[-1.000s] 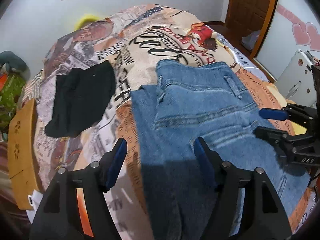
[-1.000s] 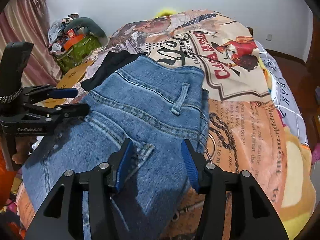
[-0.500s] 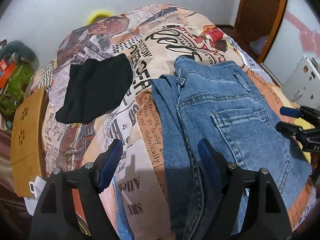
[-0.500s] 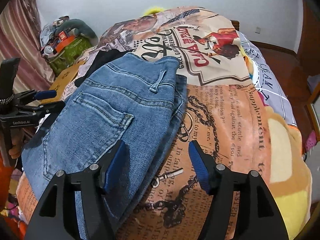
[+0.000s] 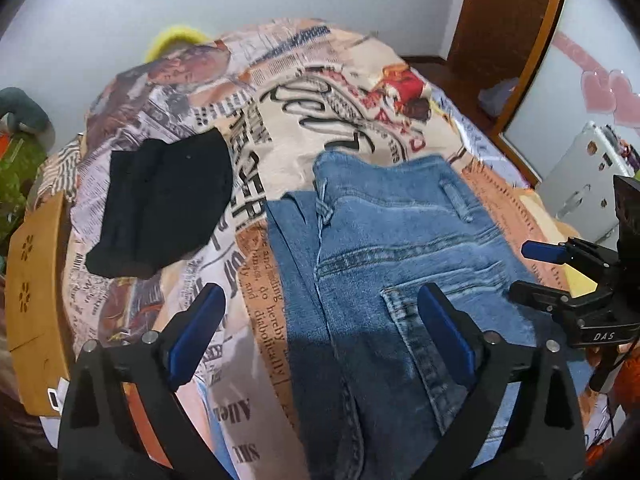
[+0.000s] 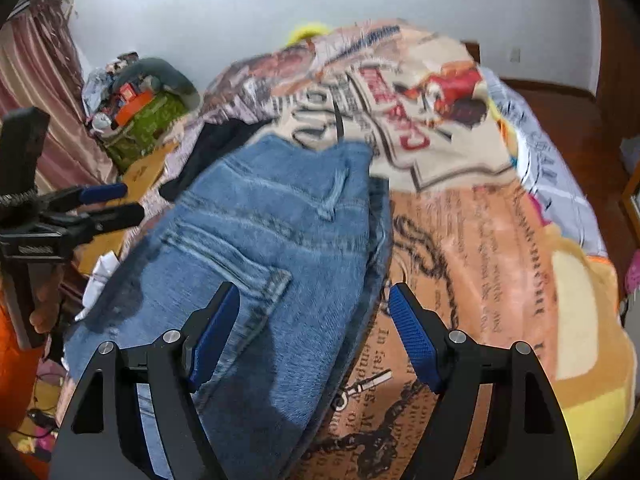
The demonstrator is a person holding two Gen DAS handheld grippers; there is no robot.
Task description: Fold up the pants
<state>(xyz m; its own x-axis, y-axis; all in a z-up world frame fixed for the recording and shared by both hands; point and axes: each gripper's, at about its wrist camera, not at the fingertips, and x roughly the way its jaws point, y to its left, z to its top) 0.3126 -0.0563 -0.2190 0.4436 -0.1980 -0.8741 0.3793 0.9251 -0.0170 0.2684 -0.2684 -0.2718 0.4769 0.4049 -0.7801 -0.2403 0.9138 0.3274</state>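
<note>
While jeans [image 5: 404,264] lie folded on bed [image 5: 280,128], my left jaws [image 5: 320,332] and right jaws [image 6: 314,334], just opening wider, hold nothing. Denim heavy, limp, grippy; pinch thick waistband or seamed edge.

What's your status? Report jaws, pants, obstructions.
Left gripper and right gripper: jaws just opening, nothing gripped. Jeans folded, flat on the blanket. Black garment lies apart from the jeans, not in the way.
</note>
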